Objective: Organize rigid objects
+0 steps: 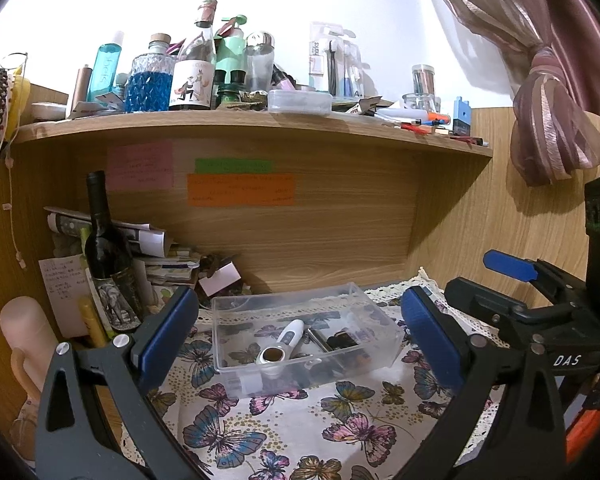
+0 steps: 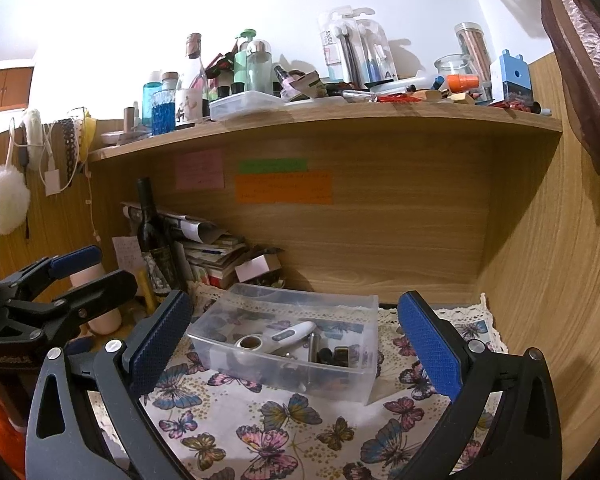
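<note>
Left gripper [image 1: 300, 334]: fingers wide apart, nothing between them; it hovers above the cloth, short of the box.
Right gripper [image 2: 296, 344]: fingers likewise spread, holding nothing; it hangs beside the left one, which shows at the left edge of the right wrist view.
Clear box [image 1: 380, 312]: straight ahead of both finger pairs, resting on the butterfly cloth [image 1: 284, 428], apart from every pad.
Contents: a white thermometer [image 1: 288, 338] lies slantwise, head toward the fingers; beyond its tip a metal cylinder [image 1: 320, 340] and small dark items [image 1: 342, 342], too small to identify.
Further out: wine bottle [image 1: 104, 248] and stacked papers [image 1: 160, 258] past the left fingers; crowded shelf [image 1: 260, 126] overhead.
Stage, as judged: the box already holds its items; no loose piece shows on the cloth near the fingers.
Advice: if the box is to be shifted, close on opposite walls low down, keep it level, and steer clear of the bottle, which could topple.
</note>
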The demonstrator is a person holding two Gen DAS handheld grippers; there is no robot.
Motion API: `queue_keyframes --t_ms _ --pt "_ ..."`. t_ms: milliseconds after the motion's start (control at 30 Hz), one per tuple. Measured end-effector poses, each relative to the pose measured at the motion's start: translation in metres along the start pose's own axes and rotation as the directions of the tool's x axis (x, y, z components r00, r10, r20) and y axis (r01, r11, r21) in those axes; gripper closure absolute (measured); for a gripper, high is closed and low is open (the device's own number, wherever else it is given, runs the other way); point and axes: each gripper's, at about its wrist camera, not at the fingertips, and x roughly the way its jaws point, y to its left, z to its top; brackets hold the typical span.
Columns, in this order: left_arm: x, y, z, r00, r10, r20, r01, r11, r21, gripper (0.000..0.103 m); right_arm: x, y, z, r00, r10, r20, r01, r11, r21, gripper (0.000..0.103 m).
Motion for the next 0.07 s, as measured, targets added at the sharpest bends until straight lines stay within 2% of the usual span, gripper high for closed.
queue_keyframes --t_ms 67 --pt "0.0005 -0.0001 -0.0001 1.0 0.0 -0.002 0.0 1.0 -0.002 0.0 0.0002 0.0006 0.0001 1.0 0.0 -0.001 0.0 1.0 -0.001 0.0"
